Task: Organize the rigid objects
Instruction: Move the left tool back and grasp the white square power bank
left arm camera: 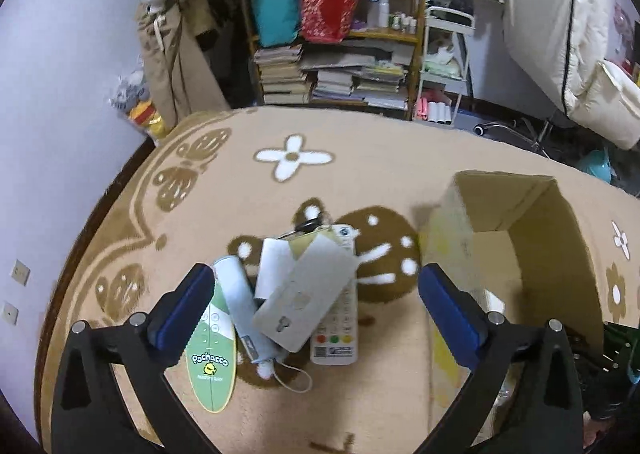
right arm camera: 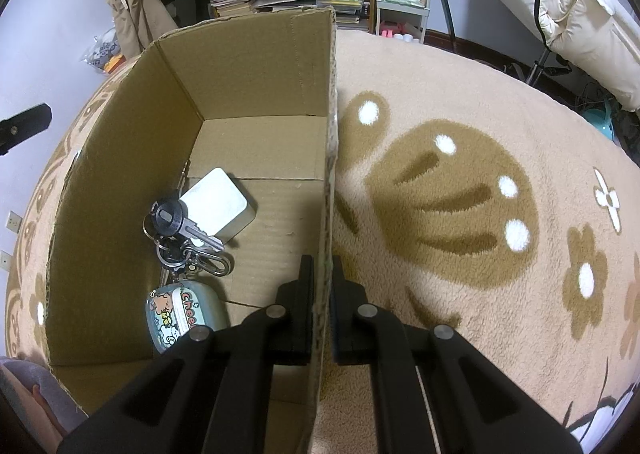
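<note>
On the beige carpet (left arm camera: 360, 181) lies a small heap of rigid things, just in front of our left gripper (left arm camera: 312, 294), whose blue pads stand wide apart with nothing between them. On top of the heap rests a flat silver power bank (left arm camera: 302, 292), tilted and leaning over a white remote control (left arm camera: 338, 328) and a pale blue tube-shaped item (left arm camera: 240, 302). Beside these lies a green oval Pochacco card (left arm camera: 210, 362), flat on the carpet, and a white box (left arm camera: 274, 266) sits behind.

To the right stands the cardboard box (right arm camera: 248, 65), open at the top. Our right gripper (right arm camera: 322, 290) is closed on its right wall, one finger inside and one outside, and so it steadies the box. Inside already lie a bunch of keys (right arm camera: 180, 225), a white adapter (right arm camera: 218, 201) and a small cartoon case (right arm camera: 184, 314).

We judge that the power bank is stiff, rather heavy for its size and smooth, so it may slip between the pads. We would take it across its two long edges, near the middle, because it lies loose on top and is free. The card is thin and light; it will be hard to lift from the soft pile, so an edge grip after tilting seems better.
</note>
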`<state>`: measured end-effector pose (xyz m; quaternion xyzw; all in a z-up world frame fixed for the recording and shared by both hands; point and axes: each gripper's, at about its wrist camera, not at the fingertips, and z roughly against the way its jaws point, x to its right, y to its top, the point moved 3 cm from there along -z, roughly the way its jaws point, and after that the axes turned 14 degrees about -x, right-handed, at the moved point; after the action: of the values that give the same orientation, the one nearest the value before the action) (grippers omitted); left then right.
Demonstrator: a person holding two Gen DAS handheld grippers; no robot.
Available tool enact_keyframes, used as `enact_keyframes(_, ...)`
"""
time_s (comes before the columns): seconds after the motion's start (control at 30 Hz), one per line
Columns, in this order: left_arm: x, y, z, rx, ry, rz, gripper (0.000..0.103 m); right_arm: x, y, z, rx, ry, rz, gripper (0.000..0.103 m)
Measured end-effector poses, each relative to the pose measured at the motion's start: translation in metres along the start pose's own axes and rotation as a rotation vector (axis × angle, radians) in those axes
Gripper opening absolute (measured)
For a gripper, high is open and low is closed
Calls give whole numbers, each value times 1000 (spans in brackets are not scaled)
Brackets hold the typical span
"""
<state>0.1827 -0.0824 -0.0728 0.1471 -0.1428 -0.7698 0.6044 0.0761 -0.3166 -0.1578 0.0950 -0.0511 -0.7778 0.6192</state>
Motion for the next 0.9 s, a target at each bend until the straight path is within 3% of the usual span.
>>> enact_keyframes(0.23, -24, 2, -32, -46, -38, 47, 101, 0, 0, 0, 0, 0, 1, 8)
enact_keyframes(0.53, -21, -2, -66, -96, -77, 30, 99, 0, 0, 0, -1, 0, 0, 8)
enact_keyframes(0.67, -13, -3, -79, -118, -67, 1, 88, 0, 0, 0, 0, 1, 1, 8)
enact_keyframes(0.83, -10, -5, -94, -133, -40, 6, 86, 0, 0, 0, 0, 0, 1, 8)
enact_keyframes(0.9, -11, -5, -100, -146, -39, 20, 80, 0, 0, 0, 0, 0, 1, 8)
